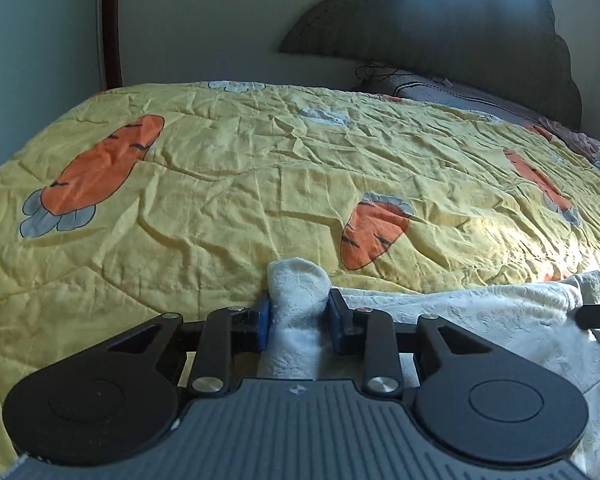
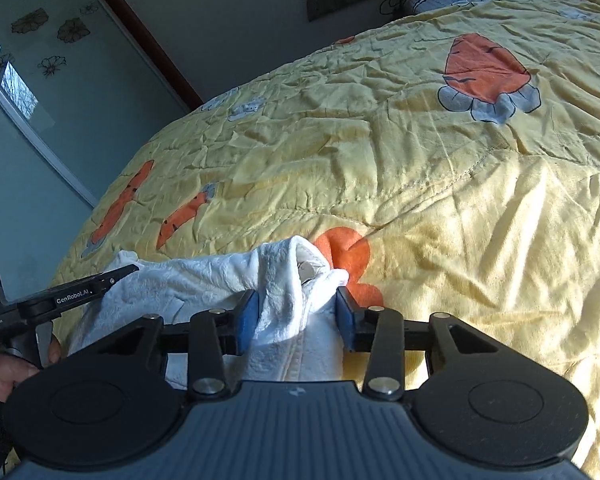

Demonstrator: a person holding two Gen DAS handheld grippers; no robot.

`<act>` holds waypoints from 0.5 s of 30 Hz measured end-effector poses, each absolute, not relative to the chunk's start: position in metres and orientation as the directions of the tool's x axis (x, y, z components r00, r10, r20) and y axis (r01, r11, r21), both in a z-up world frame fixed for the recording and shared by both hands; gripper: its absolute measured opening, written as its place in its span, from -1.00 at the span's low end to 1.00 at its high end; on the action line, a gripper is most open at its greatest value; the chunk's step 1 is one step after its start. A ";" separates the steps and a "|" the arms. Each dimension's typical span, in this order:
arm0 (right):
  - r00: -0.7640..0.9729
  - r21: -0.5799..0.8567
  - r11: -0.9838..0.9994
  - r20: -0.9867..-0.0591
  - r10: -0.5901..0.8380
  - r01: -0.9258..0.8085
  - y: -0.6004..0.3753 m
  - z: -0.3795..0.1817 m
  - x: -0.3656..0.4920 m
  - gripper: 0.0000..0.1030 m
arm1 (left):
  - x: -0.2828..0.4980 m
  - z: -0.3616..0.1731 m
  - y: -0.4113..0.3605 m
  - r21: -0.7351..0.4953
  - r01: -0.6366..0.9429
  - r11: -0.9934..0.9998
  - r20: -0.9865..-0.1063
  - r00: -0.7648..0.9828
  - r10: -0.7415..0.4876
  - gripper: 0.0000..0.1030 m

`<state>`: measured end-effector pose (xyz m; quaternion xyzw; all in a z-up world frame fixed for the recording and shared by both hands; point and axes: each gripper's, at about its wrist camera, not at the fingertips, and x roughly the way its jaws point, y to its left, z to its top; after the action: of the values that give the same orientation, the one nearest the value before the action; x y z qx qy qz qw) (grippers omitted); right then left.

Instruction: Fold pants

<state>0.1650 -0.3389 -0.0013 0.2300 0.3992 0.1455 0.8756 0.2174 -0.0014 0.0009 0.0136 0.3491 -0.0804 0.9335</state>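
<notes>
The pants point(image 1: 480, 312) are white and textured, held up above the yellow carrot-print quilt point(image 1: 220, 184). My left gripper point(image 1: 298, 316) is shut on a bunched fold of the pants that sticks up between its blue pads point(image 1: 263, 320). My right gripper point(image 2: 296, 312) is shut on another bunched edge of the pants point(image 2: 284, 276). The cloth stretches between the two grippers. The left gripper's body point(image 2: 72, 294) shows at the left of the right wrist view, a hand under it.
The quilt point(image 2: 440, 152) covers a bed. A dark scalloped headboard point(image 1: 460, 32) and a grey pillow point(image 1: 460, 92) lie at the far right. A wall and dark door frame point(image 1: 112, 24) stand at the far left; a glass panel point(image 2: 28, 80) is beside the bed.
</notes>
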 end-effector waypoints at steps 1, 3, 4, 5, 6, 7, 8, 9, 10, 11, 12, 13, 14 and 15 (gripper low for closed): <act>0.637 0.508 0.859 -0.642 0.426 -0.064 -0.337 0.002 0.165 -0.17 | 0.216 0.002 -0.003 -0.016 0.165 0.986 -0.652 0.746 -0.135 -0.36; 0.635 0.498 0.867 -0.659 0.402 -0.032 -0.338 0.011 0.162 0.06 | 0.209 0.007 -0.003 0.012 0.181 0.983 -0.633 0.762 -0.133 -0.36; 0.656 0.497 0.867 -0.650 0.384 -0.015 -0.341 0.018 0.155 0.12 | 0.200 0.012 -0.001 0.029 0.181 0.983 -0.610 0.783 -0.126 -0.30; 0.699 0.500 0.866 -0.611 0.370 -0.021 -0.344 0.028 0.145 0.13 | 0.187 0.021 0.000 0.055 0.172 0.983 -0.570 0.814 -0.111 -0.24; 0.725 0.501 0.864 -0.578 0.374 -0.045 -0.345 0.036 0.138 0.15 | 0.175 0.028 0.000 0.078 0.173 0.982 -0.530 0.842 -0.106 -0.23; 0.747 0.503 0.860 -0.540 0.387 -0.082 -0.345 0.047 0.132 0.16 | 0.162 0.035 -0.003 0.109 0.185 0.977 -0.489 0.865 -0.110 -0.12; 0.753 0.509 0.855 -0.521 0.401 -0.102 -0.342 0.053 0.131 0.16 | 0.150 0.042 -0.008 0.136 0.216 0.967 -0.455 0.880 -0.132 -0.06; 0.746 0.527 0.840 -0.508 0.430 -0.126 -0.337 0.059 0.132 0.19 | 0.141 0.045 -0.013 0.147 0.253 0.956 -0.444 0.881 -0.165 0.11; 0.723 0.555 0.817 -0.499 0.477 -0.155 -0.329 0.063 0.138 0.24 | 0.137 0.046 -0.019 0.148 0.286 0.947 -0.452 0.871 -0.193 0.20; 0.701 0.573 0.800 -0.497 0.511 -0.178 -0.322 0.063 0.143 0.30 | 0.134 0.045 -0.028 0.152 0.324 0.934 -0.470 0.855 -0.221 0.20; 0.673 0.581 0.791 -0.508 0.538 -0.194 -0.312 0.061 0.151 0.32 | 0.133 0.042 -0.036 0.165 0.351 0.922 -0.483 0.844 -0.235 0.21; 0.639 0.577 0.793 -0.538 0.550 -0.197 -0.300 0.055 0.160 0.33 | 0.132 0.037 -0.044 0.190 0.366 0.911 -0.496 0.837 -0.233 0.21; 0.618 0.559 0.806 -0.569 0.543 -0.193 -0.294 0.049 0.166 0.33 | 0.133 0.030 -0.050 0.209 0.368 0.906 -0.517 0.828 -0.217 0.21; 0.595 0.507 0.843 -0.626 0.504 -0.180 -0.286 0.038 0.173 0.33 | 0.137 0.023 -0.054 0.216 0.366 0.905 -0.550 0.812 -0.197 0.22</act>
<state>0.1731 -0.2861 0.0377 0.1999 0.4047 0.1965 0.8704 0.1365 -0.0537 0.0232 0.1580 0.2678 -0.1500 0.9385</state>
